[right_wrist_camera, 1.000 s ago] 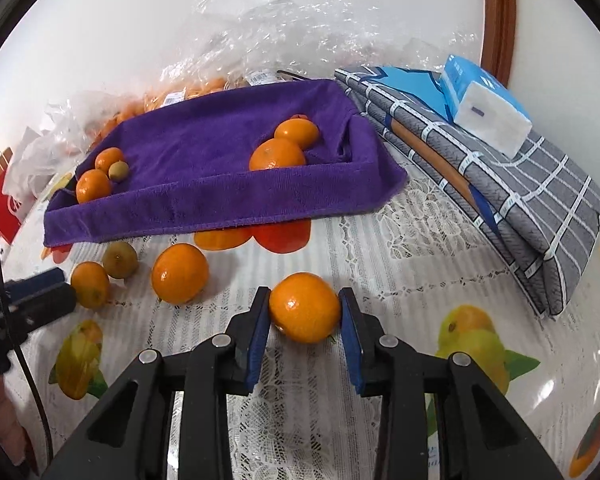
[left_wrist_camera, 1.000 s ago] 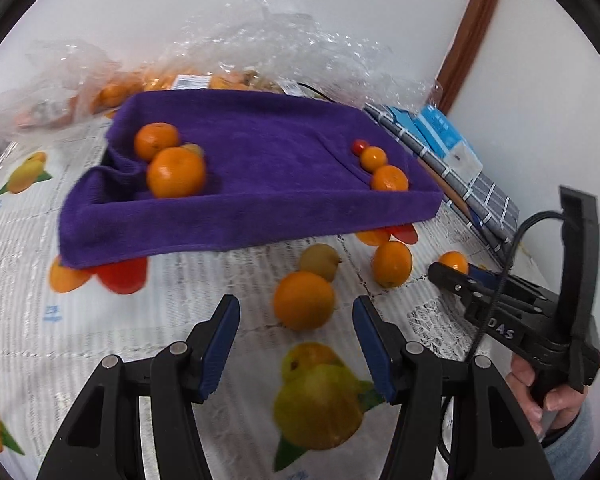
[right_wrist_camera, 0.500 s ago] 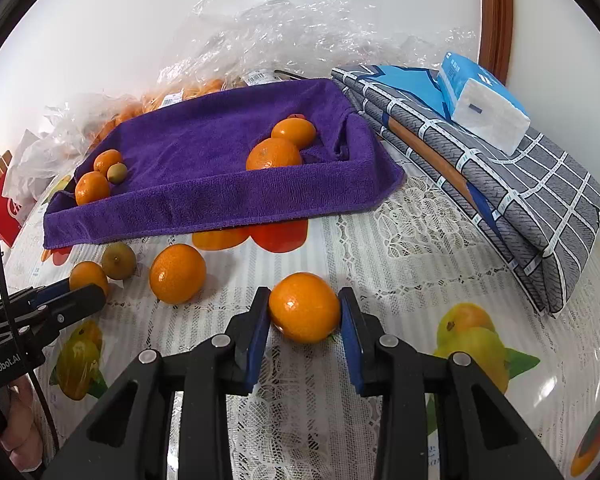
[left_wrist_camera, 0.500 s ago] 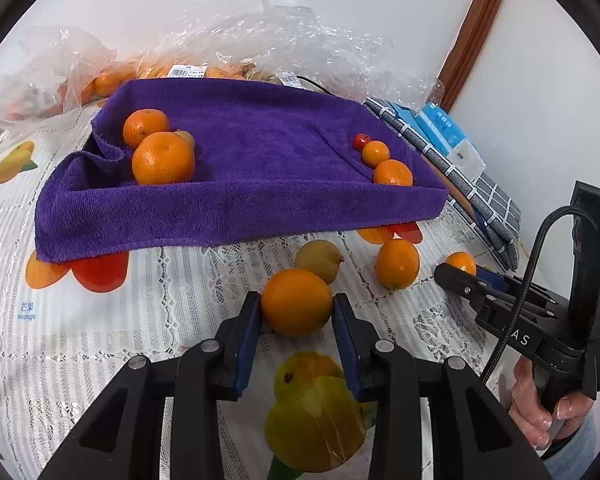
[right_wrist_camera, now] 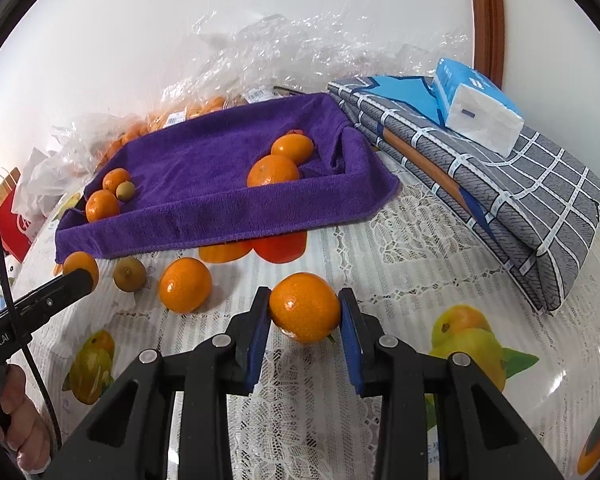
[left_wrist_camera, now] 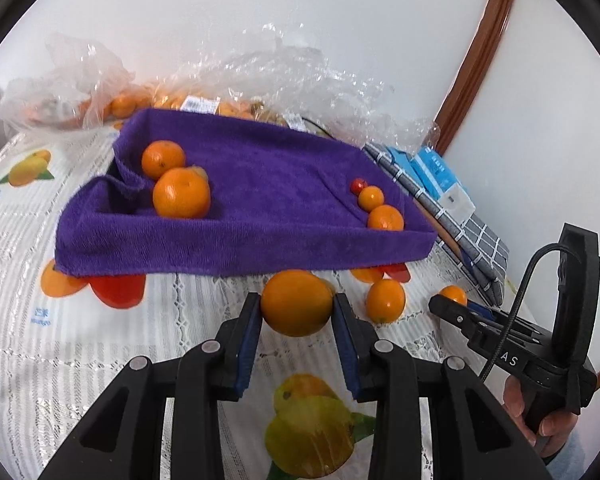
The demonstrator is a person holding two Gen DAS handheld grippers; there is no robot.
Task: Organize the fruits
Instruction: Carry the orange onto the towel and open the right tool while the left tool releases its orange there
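Far left, clear crumpled plastic bags (left_wrist_camera: 80, 80) hold more small oranges, prob. the supply the fruit came from. Next right, the purple terry towel tray w/ raised folded edges (left_wrist_camera: 236, 240) sits mid-table; the edges look meant to stop round fruit rolling off. Inside it at the left end: two orange mandarins (left_wrist_camera: 181, 193) plus a small brownish fruit tucked behind; at the right end a row of smaller fruit, a tiny red one (left_wrist_camera: 356, 185) farthest and two small oranges nearer, so sorting seems to go by size/type, big left, small right. On the white lace tablecloth w/ printed fruit pictures (left_wrist_camera: 100, 340), near the tray's front edge, the left gripper (left_wrist_camera: 296, 320) is clenched on a large round orange (left_wrist_camera: 296, 303), blue pads pressing both sides, fruit looking slightly clear of the cloth, ready to carry to the tray. Right of it a loose small orange (left_wrist_camera: 385, 300) is unsorted, w/ a brown-green round fruit (right_wrist_camera: 129, 273) also loose in the right-wrist view. Then the right gripper (right_wrist_camera: 305, 320), likewise clamped on its own glossy orange mandarin (right_wrist_camera: 304, 307), low over the cloth. Far right, a folded grey checked cloth (right_wrist_camera: 520, 184) w/ a blue-white tissue pack (right_wrist_camera: 476, 108) on top, out of the way. Both hands loaded suggests a two-at-once drop into the tray.
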